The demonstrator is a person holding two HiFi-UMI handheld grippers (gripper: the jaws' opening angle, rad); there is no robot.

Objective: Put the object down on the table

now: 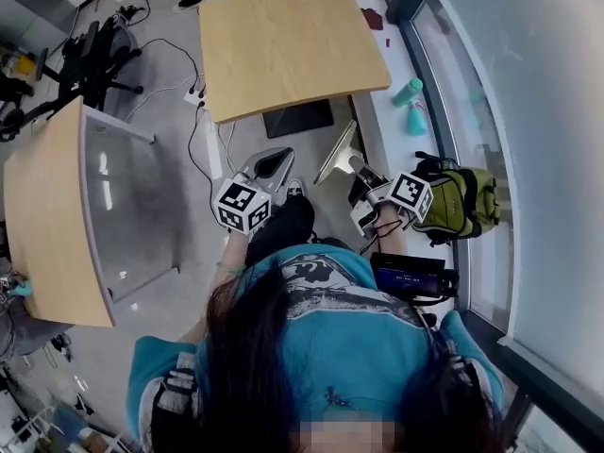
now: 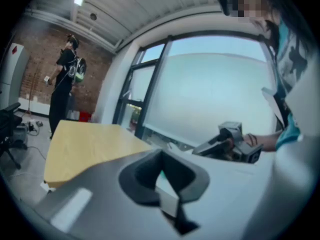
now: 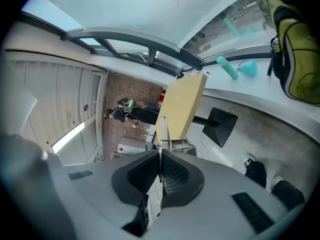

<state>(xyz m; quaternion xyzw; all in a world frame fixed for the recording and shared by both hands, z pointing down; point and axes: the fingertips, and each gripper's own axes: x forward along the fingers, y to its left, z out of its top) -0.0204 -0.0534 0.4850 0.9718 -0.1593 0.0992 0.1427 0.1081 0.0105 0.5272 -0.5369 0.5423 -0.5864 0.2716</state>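
No loose object shows in either gripper. My left gripper (image 1: pixel 274 159) is held in front of my body, jaws pointing towards the light wooden table (image 1: pixel 288 41). In the left gripper view its pads (image 2: pixel 161 179) meet in a line with nothing between them. My right gripper (image 1: pixel 338 159) is beside it, over the floor near the table's black base (image 1: pixel 297 118). In the right gripper view its ribbed pads (image 3: pixel 167 173) press flat together, empty. The table (image 3: pixel 182 106) appears edge-on beyond them.
A second wooden table (image 1: pixel 42 215) with a grey panel stands at the left. A green bag (image 1: pixel 462 201) and two teal bottles (image 1: pixel 411 92) lie on the window ledge at the right. Cables run across the floor. A person (image 2: pixel 65 84) stands far behind the table.
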